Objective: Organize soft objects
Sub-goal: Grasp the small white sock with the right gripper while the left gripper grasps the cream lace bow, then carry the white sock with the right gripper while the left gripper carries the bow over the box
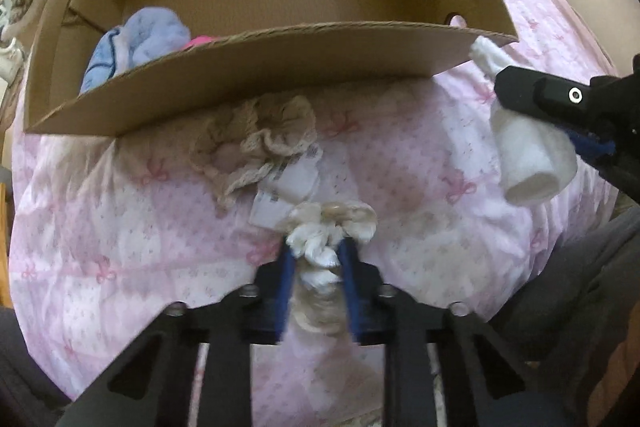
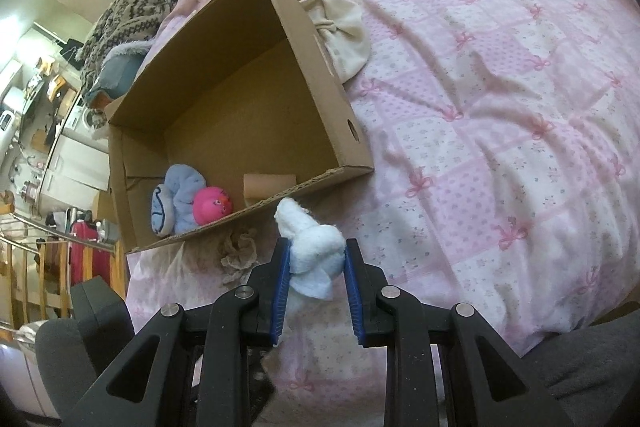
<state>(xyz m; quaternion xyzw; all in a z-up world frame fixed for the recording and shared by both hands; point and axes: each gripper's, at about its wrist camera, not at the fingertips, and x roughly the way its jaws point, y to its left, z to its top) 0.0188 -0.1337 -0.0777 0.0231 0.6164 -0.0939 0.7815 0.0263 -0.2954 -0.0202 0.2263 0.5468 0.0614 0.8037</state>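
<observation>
Left wrist view: my left claw (image 1: 316, 259) is pinching the cream scrunchie (image 1: 332, 227) on the quilt just in front of the cardboard box (image 1: 256, 67), so lift-and-drop comes next, while in the right wrist view my right claw (image 2: 316, 263) pinches the white plush (image 2: 314, 243) by the box's (image 2: 320, 67) near corner.
</observation>
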